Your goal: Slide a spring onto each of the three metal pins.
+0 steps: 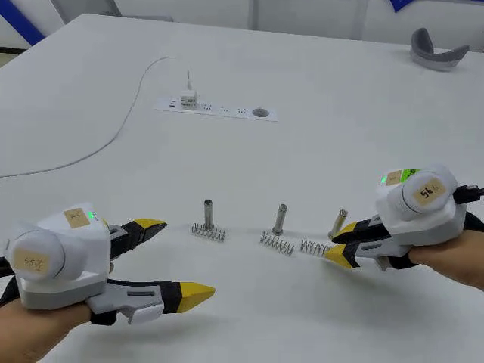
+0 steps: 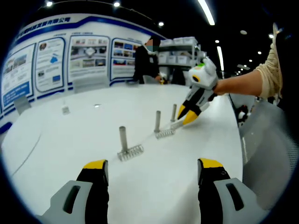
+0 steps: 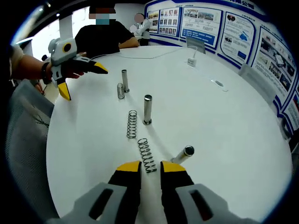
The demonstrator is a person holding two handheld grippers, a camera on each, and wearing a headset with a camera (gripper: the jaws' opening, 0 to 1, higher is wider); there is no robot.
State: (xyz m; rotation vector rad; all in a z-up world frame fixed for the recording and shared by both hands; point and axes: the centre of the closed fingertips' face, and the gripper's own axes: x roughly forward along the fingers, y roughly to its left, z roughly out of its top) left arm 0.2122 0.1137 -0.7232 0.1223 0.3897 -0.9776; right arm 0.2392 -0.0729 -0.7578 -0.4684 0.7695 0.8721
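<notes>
Zero threaded so far: springs [image 1: 277,243] lying flat near the middle pin [image 1: 280,218], left gripper [image 1: 183,257] gaping well left of it, right gripper [image 1: 330,243] narrowed on the end of the rightmost spring [image 1: 314,246], grip unclear.

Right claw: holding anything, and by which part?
Nothing clamped: the right claw is open, with one end of a coiled metal spring lying between its tips.

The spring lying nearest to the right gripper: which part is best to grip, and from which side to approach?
I would grip the nearest spring across its coils, near the end facing the right gripper, coming in along its length. It lies flat, pointing at the open jaws, so they can straddle it, leaving the far end free for the pin.
</notes>
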